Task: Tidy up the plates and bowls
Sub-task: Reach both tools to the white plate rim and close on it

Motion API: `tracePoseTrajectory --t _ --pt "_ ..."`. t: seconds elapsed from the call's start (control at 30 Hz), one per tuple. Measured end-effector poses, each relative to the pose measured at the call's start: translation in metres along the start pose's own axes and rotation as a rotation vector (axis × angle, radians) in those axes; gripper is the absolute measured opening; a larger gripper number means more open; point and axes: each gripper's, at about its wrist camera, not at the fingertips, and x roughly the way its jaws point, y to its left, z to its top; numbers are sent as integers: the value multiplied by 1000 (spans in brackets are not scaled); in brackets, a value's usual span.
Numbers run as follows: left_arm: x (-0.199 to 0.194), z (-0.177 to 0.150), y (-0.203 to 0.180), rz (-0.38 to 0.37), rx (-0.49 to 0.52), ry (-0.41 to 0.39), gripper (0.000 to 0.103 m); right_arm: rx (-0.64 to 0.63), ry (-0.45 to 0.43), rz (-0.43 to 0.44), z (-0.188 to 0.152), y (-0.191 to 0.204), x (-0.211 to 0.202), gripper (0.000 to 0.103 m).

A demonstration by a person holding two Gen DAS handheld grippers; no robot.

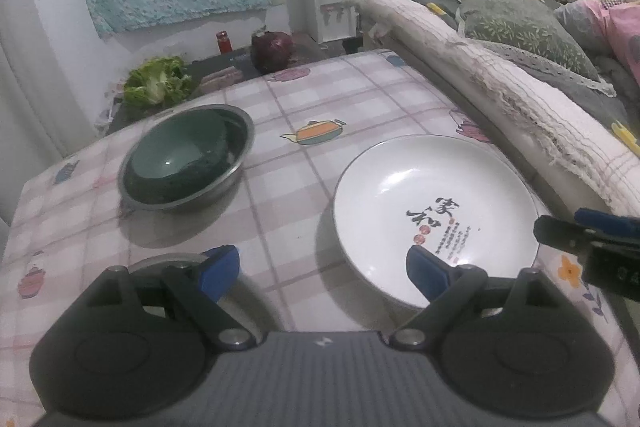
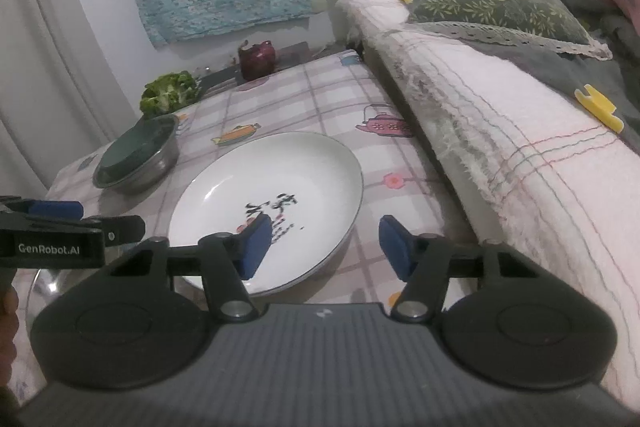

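On the counter (image 1: 304, 99) a white plate (image 1: 432, 203) with calligraphy lies near the bed-side edge. A dark green bowl (image 1: 180, 151) is nested in a steel basin (image 1: 240, 163) toward the opposite edge, probably to gather the dishes. The left tool (image 1: 322, 267) hovers with its jaws wide apart and empty. The right tool (image 2: 320, 247), jaws parted and gripping nothing, straddles the plate's near rim, likely lining up a grasp.

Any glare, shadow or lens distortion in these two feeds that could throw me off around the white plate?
Left wrist view: white plate shows soft glare patches, and the metal bowl casts a shadow towards the camera. Right wrist view: the plate's print looks smeared and partly hidden by a finger. Both views: fisheye bends the table edges and darkens the corners.
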Motion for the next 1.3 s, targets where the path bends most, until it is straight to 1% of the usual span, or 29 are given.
tracePoseTrajectory --t 0.03,0.17,0.23,0.4,0.43,0.5,0.63,0.7,0.73,0.77,0.8,0.93,1.0,1.17,1.3 --pt "3 1 -2 -1 -2 4 92 2 2 0 1 -2 3 53" --pt "16 5 -7 -6 -6 13 90 5 7 2 5 -6 16 48" --pt "22 6 -9 -9 -8 20 87 7 8 2 7 -7 22 45" --pt "38 10 -12 -14 -15 49 70 19 14 4 10 -12 38 36" --pt "41 10 -13 -14 -17 54 69 19 16 5 11 -13 40 33" --pt "46 10 -14 -14 -17 63 61 20 22 6 12 -14 46 31" --pt "52 11 -16 -14 -21 77 51 22 32 13 11 -17 54 25" --pt "56 12 -16 -20 -27 88 41 21 36 16 12 -18 58 24" --pt "58 12 -16 -25 -32 93 38 22 37 17 11 -18 61 22" --pt "59 12 -16 -31 -35 98 34 23 40 20 12 -19 63 21" --pt "61 12 -17 -35 -38 104 32 25 43 23 12 -20 65 20" --pt "64 11 -16 -28 -44 112 29 29 56 35 12 -22 73 17" --pt "66 12 -15 -29 -54 117 26 26 60 41 13 -22 77 17" --pt "70 13 -11 -33 -95 120 26 26 71 55 14 -23 87 17" --pt "67 11 -12 -26 -106 122 25 8 76 60 14 -23 86 17"
